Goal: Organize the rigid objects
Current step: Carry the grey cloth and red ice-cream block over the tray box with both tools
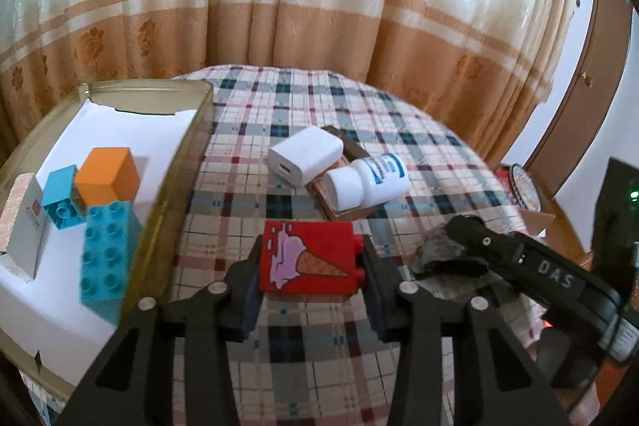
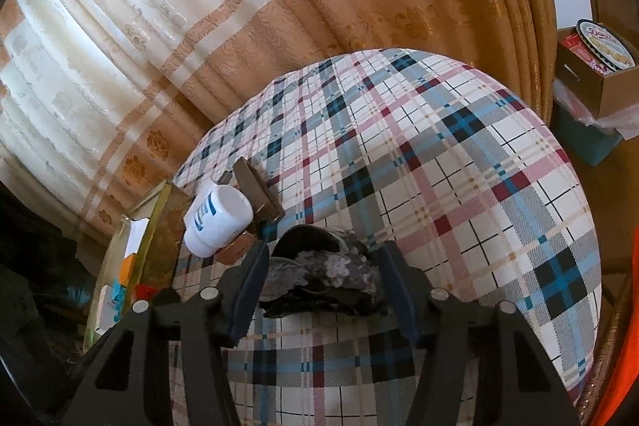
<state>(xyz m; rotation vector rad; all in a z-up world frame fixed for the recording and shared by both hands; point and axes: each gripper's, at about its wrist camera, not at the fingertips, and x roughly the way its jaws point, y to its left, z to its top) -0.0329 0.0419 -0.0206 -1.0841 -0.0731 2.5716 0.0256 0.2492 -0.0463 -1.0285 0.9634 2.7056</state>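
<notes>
Gold tin tray (image 1: pixel 187 146) at the frame's left is holding teal bricks (image 1: pixel 106 254) and an orange cube (image 1: pixel 108 180); left tongs (image 1: pixel 309 262) are clamping a red brick (image 1: pixel 307 258), right tongs (image 2: pixel 319 266) are straddling a grey stone (image 2: pixel 323 270), contact unclear.

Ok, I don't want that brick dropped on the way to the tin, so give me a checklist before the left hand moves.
1. Left gripper jaws clamped on red ice-cream brick: ok.
2. Brick sits square between the jaws: ok.
3. Free white floor in the gold tin behind the orange cube and teal bricks: ok.
4. Tin rim lies across the path: not ok, lift over it.
5. Right gripper around the dark grey rock, clear of the path: ok.
6. Right jaws pressing the rock: cannot tell.
</notes>
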